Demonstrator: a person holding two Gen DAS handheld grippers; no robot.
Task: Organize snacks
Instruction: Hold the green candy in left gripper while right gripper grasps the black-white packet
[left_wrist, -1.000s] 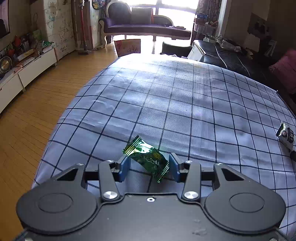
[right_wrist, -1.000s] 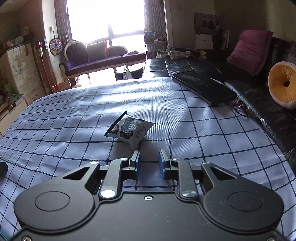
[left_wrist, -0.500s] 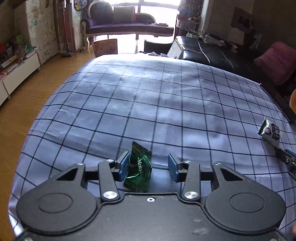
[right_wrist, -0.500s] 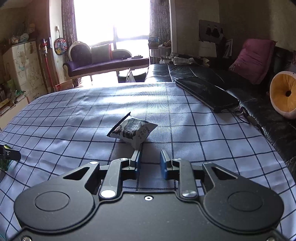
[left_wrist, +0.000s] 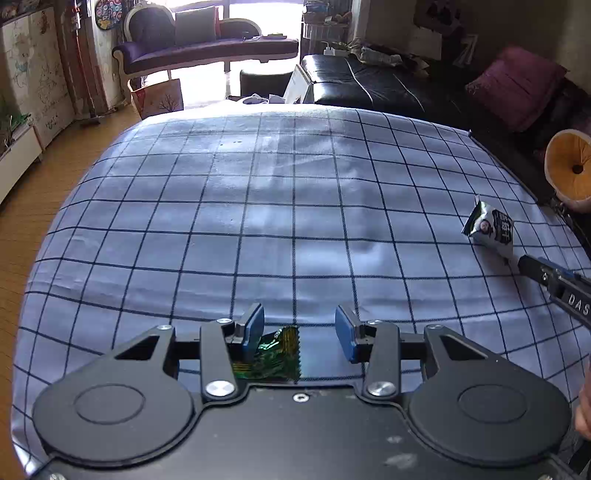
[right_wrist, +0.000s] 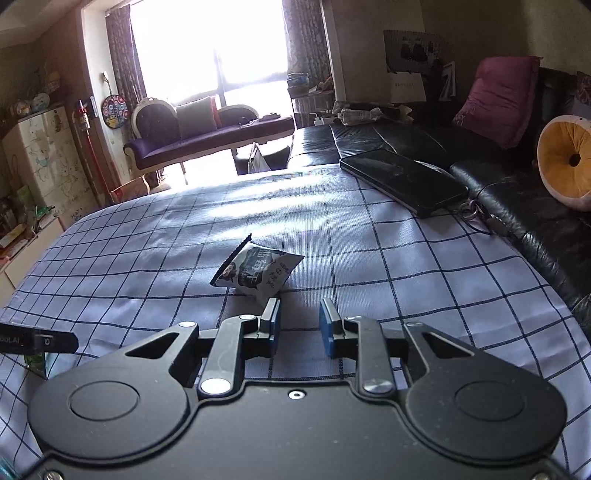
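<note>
A green foil candy (left_wrist: 273, 354) lies on the blue checked cloth (left_wrist: 295, 203) deep between the jaws of my left gripper (left_wrist: 299, 317). It rests against the left finger, and the right pad stands well clear of it, so the gripper is open. At the right of the cloth lies a black-and-white snack pouch (left_wrist: 489, 229). In the right wrist view that snack pouch (right_wrist: 258, 275) sits just ahead of the left fingertip of my right gripper (right_wrist: 299, 310). This gripper is open with only cloth between its pads. The left gripper's finger (right_wrist: 37, 341) shows at that view's left edge.
A flat black device (right_wrist: 402, 181) lies at the cloth's far right corner, with keys (right_wrist: 476, 218) beside it. A black leather sofa (right_wrist: 517, 206) with an orange round cushion (right_wrist: 565, 162) runs along the right. Wooden floor (left_wrist: 29, 206) drops off to the left.
The left gripper has swung rightward over the cloth. The green candy, first lying across between the pads, now sits back by the left finger. The right gripper's jaws have parted slightly.
</note>
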